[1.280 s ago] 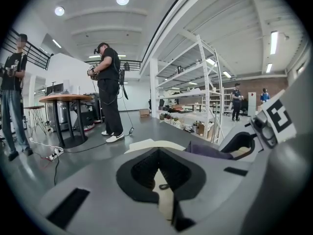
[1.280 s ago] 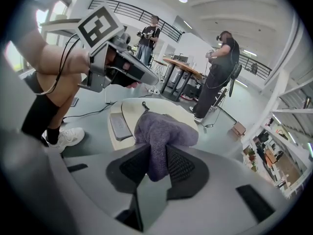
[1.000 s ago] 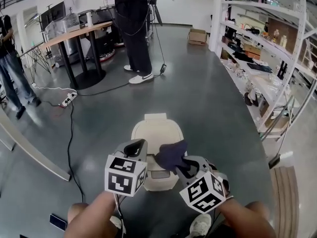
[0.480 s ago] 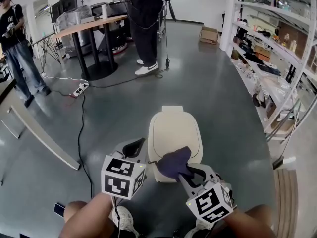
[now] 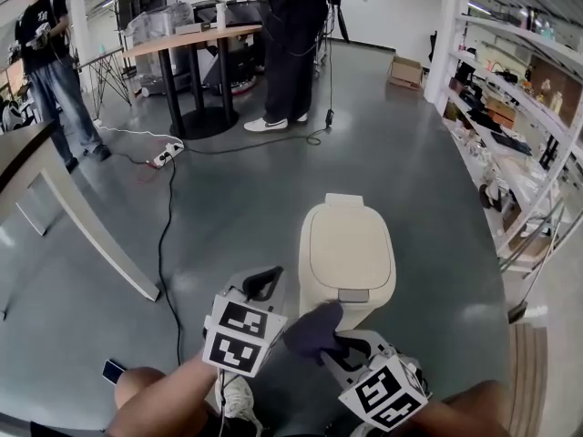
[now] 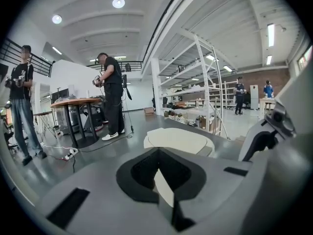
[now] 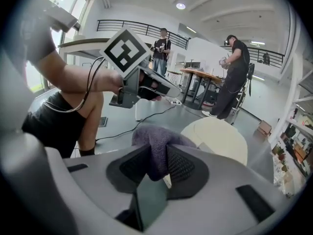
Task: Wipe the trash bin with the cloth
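Note:
The cream trash bin (image 5: 346,258) stands lid-down on the grey floor, seen also in the left gripper view (image 6: 178,140) and the right gripper view (image 7: 217,138). My right gripper (image 5: 332,342) is shut on a dark purple cloth (image 5: 314,329), held just off the bin's near left corner. The cloth (image 7: 156,143) bunches up between the right gripper's (image 7: 156,168) pads. My left gripper (image 5: 264,283) hovers left of the bin's front. It is shut and holds nothing; its jaws (image 6: 164,185) point at the lid.
A black cable (image 5: 166,217) and power strip (image 5: 166,156) lie on the floor to the left. A slanted white bench (image 5: 64,198) stands at the left. Metal shelving (image 5: 528,153) fills the right side. People stand by a table (image 5: 187,39) at the back. A phone (image 5: 112,370) lies near my feet.
Both grippers have drawn back from the bin. The cloth, over the lid's front earlier, now sits lower, off the lid by the bin's near corner. The view has shifted left.

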Tool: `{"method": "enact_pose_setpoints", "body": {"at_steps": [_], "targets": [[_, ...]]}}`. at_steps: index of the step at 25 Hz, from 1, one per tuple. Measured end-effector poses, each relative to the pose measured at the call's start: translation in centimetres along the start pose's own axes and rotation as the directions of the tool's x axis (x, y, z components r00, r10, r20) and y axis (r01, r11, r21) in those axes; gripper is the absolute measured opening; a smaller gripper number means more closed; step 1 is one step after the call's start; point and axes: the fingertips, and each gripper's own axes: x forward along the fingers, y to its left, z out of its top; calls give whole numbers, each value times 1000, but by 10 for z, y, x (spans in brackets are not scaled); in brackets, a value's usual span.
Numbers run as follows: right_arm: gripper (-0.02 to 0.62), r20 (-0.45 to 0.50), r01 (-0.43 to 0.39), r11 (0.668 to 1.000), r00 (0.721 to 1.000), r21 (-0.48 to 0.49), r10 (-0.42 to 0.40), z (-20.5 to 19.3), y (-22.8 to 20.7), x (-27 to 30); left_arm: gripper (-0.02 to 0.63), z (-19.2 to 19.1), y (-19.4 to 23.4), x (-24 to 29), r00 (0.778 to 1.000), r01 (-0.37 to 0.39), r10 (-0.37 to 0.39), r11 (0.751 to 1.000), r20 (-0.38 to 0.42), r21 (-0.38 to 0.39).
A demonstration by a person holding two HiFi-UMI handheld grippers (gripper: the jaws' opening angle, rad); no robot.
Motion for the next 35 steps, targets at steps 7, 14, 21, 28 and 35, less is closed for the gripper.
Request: {"method": "enact_pose_setpoints", "body": {"at_steps": [7, 14, 21, 28, 35], "targets": [[92, -1, -88, 991, 996, 99, 88, -11, 13, 33, 0, -31, 18, 2, 998, -13, 11, 1000, -68, -24], [92, -16, 20, 977, 1000, 211, -17, -26, -21, 63, 0, -55, 37, 7, 992, -80, 72, 994, -102, -71], [92, 12, 71, 956, 997, 283, -78, -38, -42, 66, 0, -77, 25, 11, 992, -38, -10, 930, -129, -367], [92, -7, 94, 950, 995, 298, -96, -53, -51, 63, 0, -89, 7, 22, 985, -15, -40, 947, -165, -320], [92, -41, 134, 942, 991, 308, -128, -78, -67, 53, 0, -89, -19, 24, 984, 32, -74, 968, -159, -251]]}}
